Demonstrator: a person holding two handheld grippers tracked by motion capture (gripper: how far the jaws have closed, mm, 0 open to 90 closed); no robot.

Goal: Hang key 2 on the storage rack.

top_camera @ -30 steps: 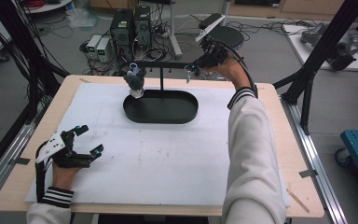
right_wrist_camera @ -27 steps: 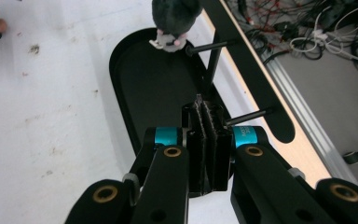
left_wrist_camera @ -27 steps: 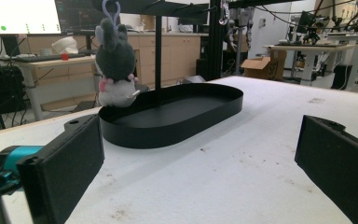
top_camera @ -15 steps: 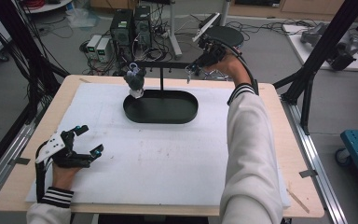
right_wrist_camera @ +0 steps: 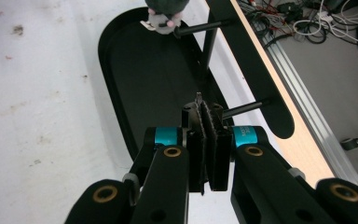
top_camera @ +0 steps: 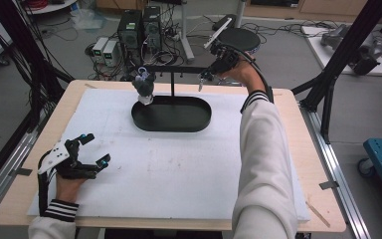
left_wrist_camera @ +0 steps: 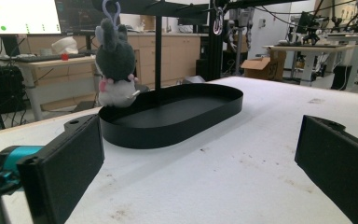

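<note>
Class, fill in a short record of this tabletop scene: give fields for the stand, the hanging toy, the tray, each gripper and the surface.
Stand: black metal rack with a crossbar on a post rising from the tray
Toy: small grey and white plush keychain hanging at one end of the crossbar
Tray: black oval tray, toy hanging over one end
Right gripper: jaws shut on something thin, too small to identify, raised near the crossbar's other end
Left gripper: open, low over the mat, apart from the tray
Surface: white foam mat on a wooden table

Grey floor (top_camera: 298, 55) strewn with cables (top_camera: 278, 27), 2 computer towers (top_camera: 140, 27) behind the wooden table (top_camera: 311, 164).
</note>
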